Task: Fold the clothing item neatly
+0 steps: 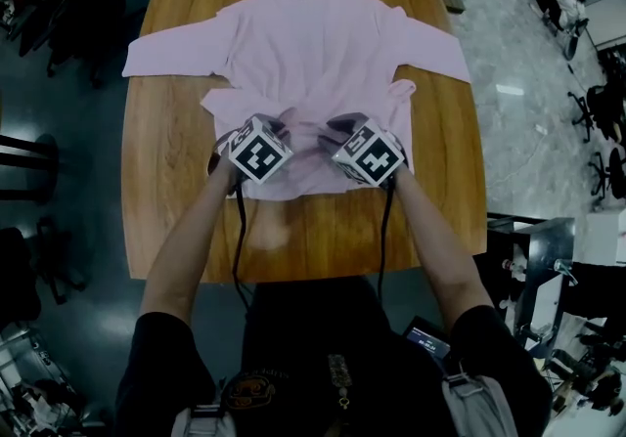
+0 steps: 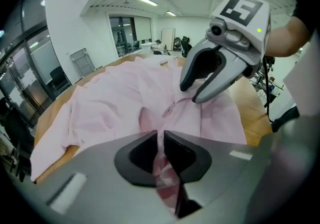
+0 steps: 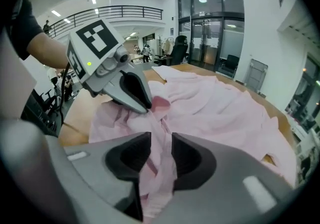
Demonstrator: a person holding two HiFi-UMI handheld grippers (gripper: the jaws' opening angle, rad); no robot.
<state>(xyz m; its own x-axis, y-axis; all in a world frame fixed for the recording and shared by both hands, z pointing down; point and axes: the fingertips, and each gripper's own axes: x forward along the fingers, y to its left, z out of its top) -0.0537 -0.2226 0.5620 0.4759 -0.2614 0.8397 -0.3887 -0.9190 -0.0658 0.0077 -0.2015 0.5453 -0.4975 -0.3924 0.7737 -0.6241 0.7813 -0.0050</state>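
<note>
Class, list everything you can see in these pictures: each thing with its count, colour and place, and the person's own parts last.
shirt: one, pink, spread on the table, near edge bunched at the grippers
table: one, brown wood, centre of the head view
chairs: at least two, black, right of the table
left gripper: one, grey, jaws shut on the shirt
right gripper: one, grey, jaws shut on the shirt
arms: two, black short sleeves, reaching over the table's near edge

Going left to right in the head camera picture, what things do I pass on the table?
One sleeve of the pink shirt, left gripper, right gripper, the other sleeve.
</note>
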